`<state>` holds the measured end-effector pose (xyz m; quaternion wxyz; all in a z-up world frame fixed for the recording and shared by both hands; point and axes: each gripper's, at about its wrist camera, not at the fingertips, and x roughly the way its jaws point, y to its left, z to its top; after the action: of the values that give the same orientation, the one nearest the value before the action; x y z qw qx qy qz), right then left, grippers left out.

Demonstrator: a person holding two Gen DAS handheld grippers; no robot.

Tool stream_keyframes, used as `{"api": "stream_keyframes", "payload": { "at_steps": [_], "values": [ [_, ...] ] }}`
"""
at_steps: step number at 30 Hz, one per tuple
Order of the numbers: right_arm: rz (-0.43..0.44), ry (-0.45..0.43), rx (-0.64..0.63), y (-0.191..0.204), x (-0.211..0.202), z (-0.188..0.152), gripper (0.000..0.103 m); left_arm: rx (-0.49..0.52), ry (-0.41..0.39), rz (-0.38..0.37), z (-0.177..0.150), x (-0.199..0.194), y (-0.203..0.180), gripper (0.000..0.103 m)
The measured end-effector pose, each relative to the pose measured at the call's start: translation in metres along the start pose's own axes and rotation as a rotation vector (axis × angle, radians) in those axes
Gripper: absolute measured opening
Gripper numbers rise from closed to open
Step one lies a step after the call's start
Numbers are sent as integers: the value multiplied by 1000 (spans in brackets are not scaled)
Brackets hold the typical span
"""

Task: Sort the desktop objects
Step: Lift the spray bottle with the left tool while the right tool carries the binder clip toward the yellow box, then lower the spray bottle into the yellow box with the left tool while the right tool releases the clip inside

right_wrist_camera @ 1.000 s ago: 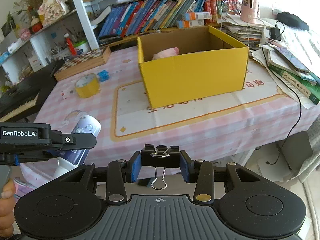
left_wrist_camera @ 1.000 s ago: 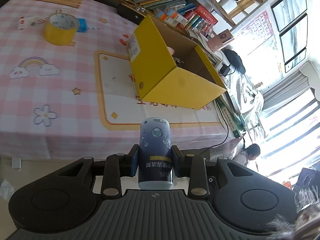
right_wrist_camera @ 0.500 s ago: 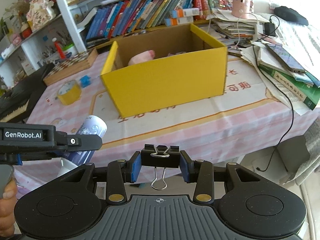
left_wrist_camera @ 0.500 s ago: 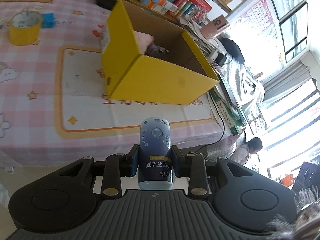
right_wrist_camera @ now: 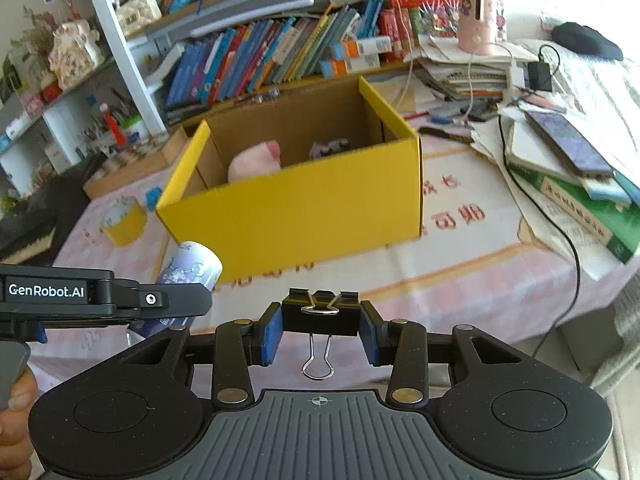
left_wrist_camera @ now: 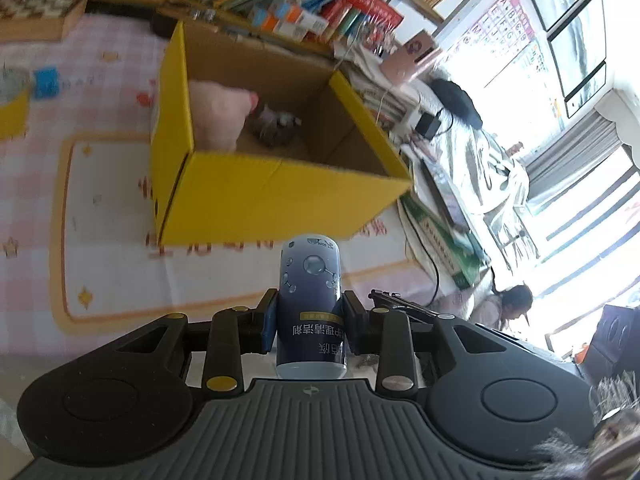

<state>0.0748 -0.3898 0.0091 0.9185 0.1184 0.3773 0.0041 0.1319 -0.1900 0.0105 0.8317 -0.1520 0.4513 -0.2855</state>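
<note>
Two items are carried: a blue cylindrical bottle (left_wrist_camera: 310, 304) clamped in the left hand-held gripper (left_wrist_camera: 309, 326), a black metal binder clip (right_wrist_camera: 320, 312) in the right hand-held gripper (right_wrist_camera: 320, 334). An open yellow cardboard box (right_wrist_camera: 304, 216) at twelve o'clock has been brought nearer, so dropping-in seems close.

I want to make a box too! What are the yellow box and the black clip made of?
Yellow box: looks like cardboard, matte yellow outside, plain brown inside, with folded corners. Black clip in the right claw: probably painted metal, with shiny silver wire handles.
</note>
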Motion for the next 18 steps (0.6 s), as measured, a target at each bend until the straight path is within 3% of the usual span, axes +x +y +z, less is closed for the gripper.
{"api": "stream_keyframes", "payload": {
  "at_steps": [11,18],
  "values": [
    [84,-165,-96,2,4,73,40,128,-198,48,63,-15,-29,30],
    [80,-168,-276,4,36,108,40,222,-254,109,100,5,-41,30]
  ]
}}
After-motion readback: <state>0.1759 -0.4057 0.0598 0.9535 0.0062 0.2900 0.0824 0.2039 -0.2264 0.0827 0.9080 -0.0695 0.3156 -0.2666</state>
